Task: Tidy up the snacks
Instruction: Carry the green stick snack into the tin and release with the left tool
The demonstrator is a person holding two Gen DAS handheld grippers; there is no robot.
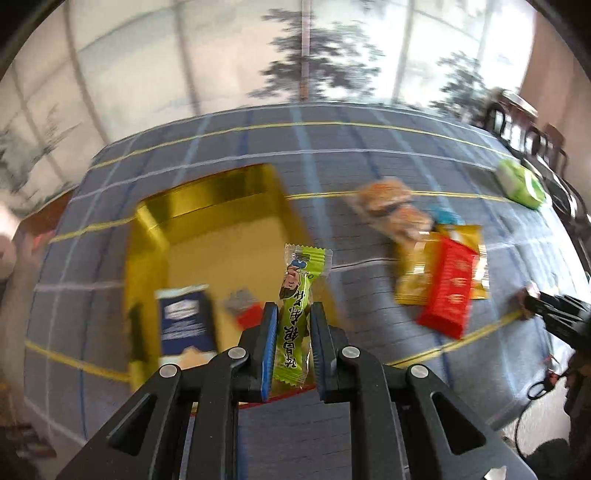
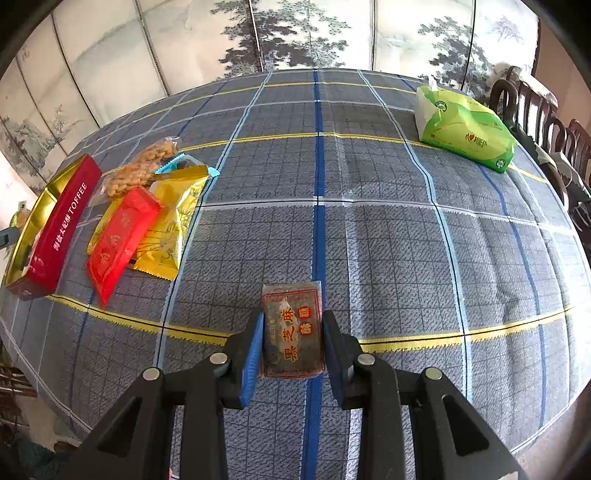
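My left gripper [image 1: 293,314] is shut on a green wrapped snack bar [image 1: 295,314], held above the near right edge of a gold box [image 1: 207,206]. Inside the box lie a dark blue packet [image 1: 184,317] and a small red and grey packet [image 1: 243,310]. My right gripper [image 2: 291,325] is shut on a dark sesame cake packet [image 2: 293,332] just above the checked tablecloth [image 2: 369,221]. A red packet [image 2: 118,236] lies over yellow packets [image 2: 173,221], with a clear pack of biscuits [image 2: 140,170] behind. The box's red toffee side [image 2: 55,229] shows at far left.
A green tissue pack [image 2: 465,129] lies at the table's far right. Dark wooden chairs [image 2: 546,122] stand past the right edge. A painted folding screen [image 2: 295,33] runs behind the table. The right gripper shows as black fingers [image 1: 554,310] at the edge of the left wrist view.
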